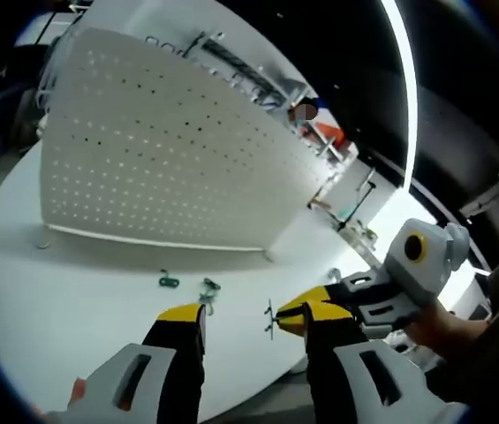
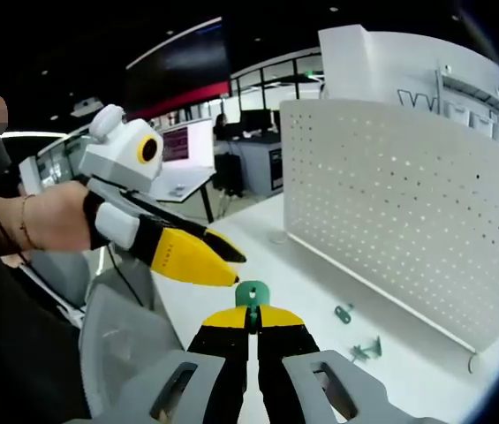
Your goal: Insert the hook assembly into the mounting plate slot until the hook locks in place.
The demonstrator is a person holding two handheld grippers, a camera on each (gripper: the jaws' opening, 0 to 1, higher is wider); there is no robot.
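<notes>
Standing upright on the white table (image 1: 72, 291), the big white board full of small holes (image 1: 161, 159) is the largest thing in front of you; in the right gripper view the same board (image 2: 408, 221) stands at the right side, with its lower edge on the table (image 2: 275, 265). Next in size are your two tools. In the left gripper view your left gripper (image 1: 253, 322) rises from the bottom, and its yellow-tipped jaws stand apart with bare table between them. In this view your right gripper (image 1: 306, 311) comes in from the right, held by your hand (image 1: 443, 327), and a small thin metal piece (image 1: 269, 320) sticks out at its yellow tip. In the right gripper view your right gripper (image 2: 251, 314) has its jaws pressed together on a small green hook (image 2: 251, 293), which stands up just above the yellow tips. Your left gripper (image 2: 218, 256) comes in from the left of this view, held by your hand (image 2: 50, 216), and its tip is near the green hook but does not touch it. The smallest things are two more green hooks lying on the table before the board: one (image 1: 169, 282) and, just beside it, another (image 1: 208, 290); in the right gripper view they lie well apart from your held hook, one (image 2: 344, 312) and one (image 2: 366, 351).
</notes>
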